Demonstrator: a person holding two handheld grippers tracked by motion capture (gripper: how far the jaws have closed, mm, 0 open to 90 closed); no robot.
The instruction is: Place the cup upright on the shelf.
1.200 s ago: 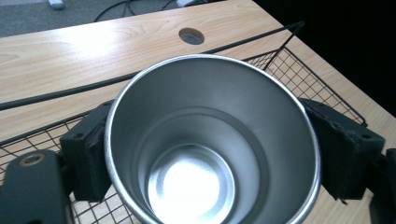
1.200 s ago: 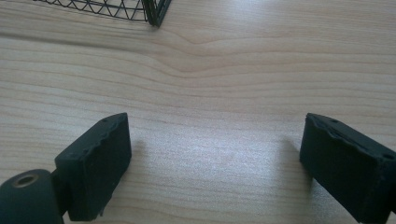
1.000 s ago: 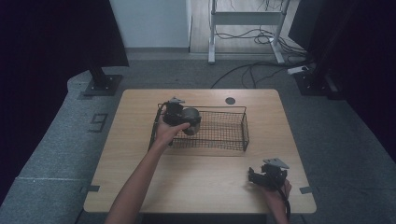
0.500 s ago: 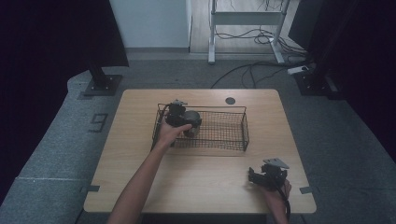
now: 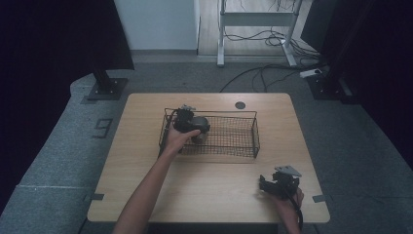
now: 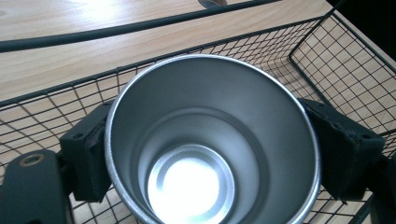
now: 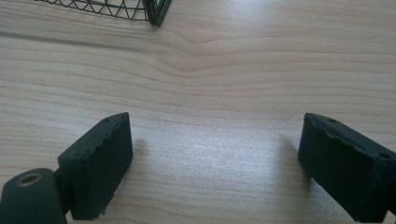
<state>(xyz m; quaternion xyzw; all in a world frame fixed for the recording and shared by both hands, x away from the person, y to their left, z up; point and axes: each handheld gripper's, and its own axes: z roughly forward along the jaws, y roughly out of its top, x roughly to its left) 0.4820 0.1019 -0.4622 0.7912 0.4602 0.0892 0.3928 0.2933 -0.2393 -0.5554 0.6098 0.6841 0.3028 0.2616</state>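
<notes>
A shiny metal cup [image 6: 210,140] sits between the two black pads of my left gripper [image 6: 210,158], which press on its sides; I look straight into its open mouth. In the high view the left gripper [image 5: 187,122] holds the cup [image 5: 201,125] inside the left end of a black wire basket [image 5: 255,134]. My right gripper [image 5: 265,184] rests near the front right of the wooden table [image 5: 219,195]. In its own view the right gripper [image 7: 215,163] is open, with bare wood between its pads.
The basket's mesh wall [image 6: 345,60] rises just right of the cup. A corner of the basket [image 7: 156,11] is at the top of the right gripper view. A round cable hole [image 5: 240,105] lies behind the basket. Cables and stand bases are on the floor beyond.
The left gripper with the cup has edged slightly rightward within the basket. The right gripper has stayed in place.
</notes>
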